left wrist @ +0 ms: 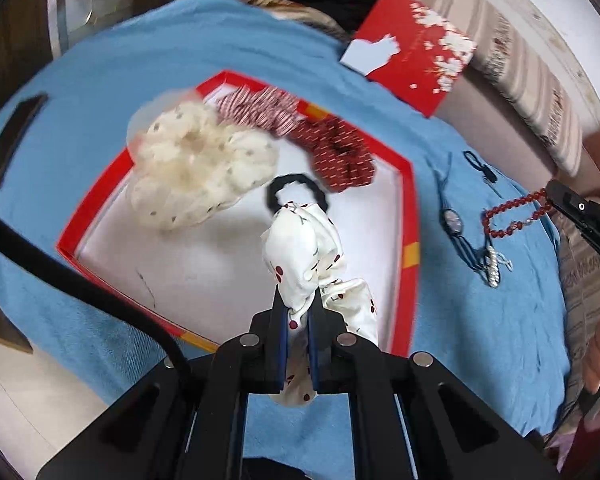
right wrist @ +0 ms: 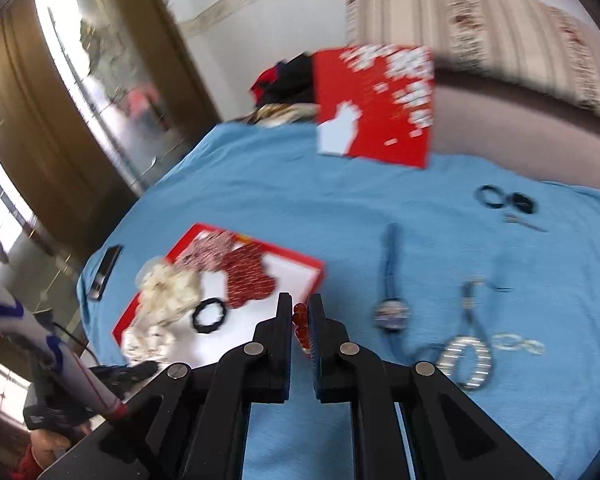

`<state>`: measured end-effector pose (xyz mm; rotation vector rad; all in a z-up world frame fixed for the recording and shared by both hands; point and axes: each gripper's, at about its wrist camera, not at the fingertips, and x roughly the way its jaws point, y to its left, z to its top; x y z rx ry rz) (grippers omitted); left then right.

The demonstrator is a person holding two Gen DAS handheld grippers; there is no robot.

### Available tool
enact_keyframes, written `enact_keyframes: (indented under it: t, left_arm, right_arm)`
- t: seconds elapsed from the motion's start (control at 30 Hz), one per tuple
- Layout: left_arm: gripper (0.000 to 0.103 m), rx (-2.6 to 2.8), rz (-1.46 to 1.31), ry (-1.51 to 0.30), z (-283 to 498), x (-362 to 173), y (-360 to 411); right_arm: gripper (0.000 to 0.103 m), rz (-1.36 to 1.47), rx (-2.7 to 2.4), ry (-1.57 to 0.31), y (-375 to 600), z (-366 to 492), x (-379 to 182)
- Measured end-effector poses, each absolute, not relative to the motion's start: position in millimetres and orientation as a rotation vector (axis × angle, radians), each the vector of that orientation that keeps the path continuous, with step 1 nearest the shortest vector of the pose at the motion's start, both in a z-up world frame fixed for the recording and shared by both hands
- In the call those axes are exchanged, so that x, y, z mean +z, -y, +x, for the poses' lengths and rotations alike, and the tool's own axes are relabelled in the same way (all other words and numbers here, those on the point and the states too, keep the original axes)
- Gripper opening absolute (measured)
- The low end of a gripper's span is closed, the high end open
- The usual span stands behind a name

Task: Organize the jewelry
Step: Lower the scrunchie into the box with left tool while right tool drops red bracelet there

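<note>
My left gripper (left wrist: 298, 300) is shut on a white cherry-print scrunchie (left wrist: 304, 248) and holds it over the open red box (left wrist: 410, 216). In the box lie a cream scrunchie (left wrist: 196, 168), a striped red scrunchie (left wrist: 260, 110), a dark red scrunchie (left wrist: 340, 156) and a black hair tie (left wrist: 296, 192). My right gripper (right wrist: 300, 312) is shut on a red bead bracelet (right wrist: 300, 328), lifted above the blue cloth right of the box (right wrist: 312, 280). The bracelet also shows in the left wrist view (left wrist: 512, 216), hanging from the right gripper (left wrist: 556, 196).
On the blue cloth (right wrist: 340, 208) lie a blue cord pendant (right wrist: 392, 312), a silver bracelet (right wrist: 468, 360), a clear chain (right wrist: 520, 346) and black hair ties (right wrist: 504, 200). The red box lid (right wrist: 380, 108) leans at the back. A phone (right wrist: 106, 272) lies left.
</note>
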<state>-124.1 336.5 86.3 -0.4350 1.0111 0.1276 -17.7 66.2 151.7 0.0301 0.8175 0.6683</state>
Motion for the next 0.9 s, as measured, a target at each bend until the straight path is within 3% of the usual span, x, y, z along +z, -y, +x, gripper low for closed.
enact_keyframes:
  t: [0.33,0.6,0.9]
  left_arm:
    - [0.008,0.112,-0.499,-1.04,-99.8,58.8,-346.9]
    - [0.008,0.07,-0.54,-1.04,-78.7,47.2,-339.9]
    - [0.009,0.058,-0.579,-1.029,-71.6,44.6,-323.2]
  right_arm:
    - [0.008,-0.046,0.763,-0.895,-187.5,-8.2,113.8]
    - [0.008,-0.114,0.637,-0.982,-181.4,25.6,66.6]
    - [0.008,-0.156,0.564,-0.971,-178.5,59.8,56.5]
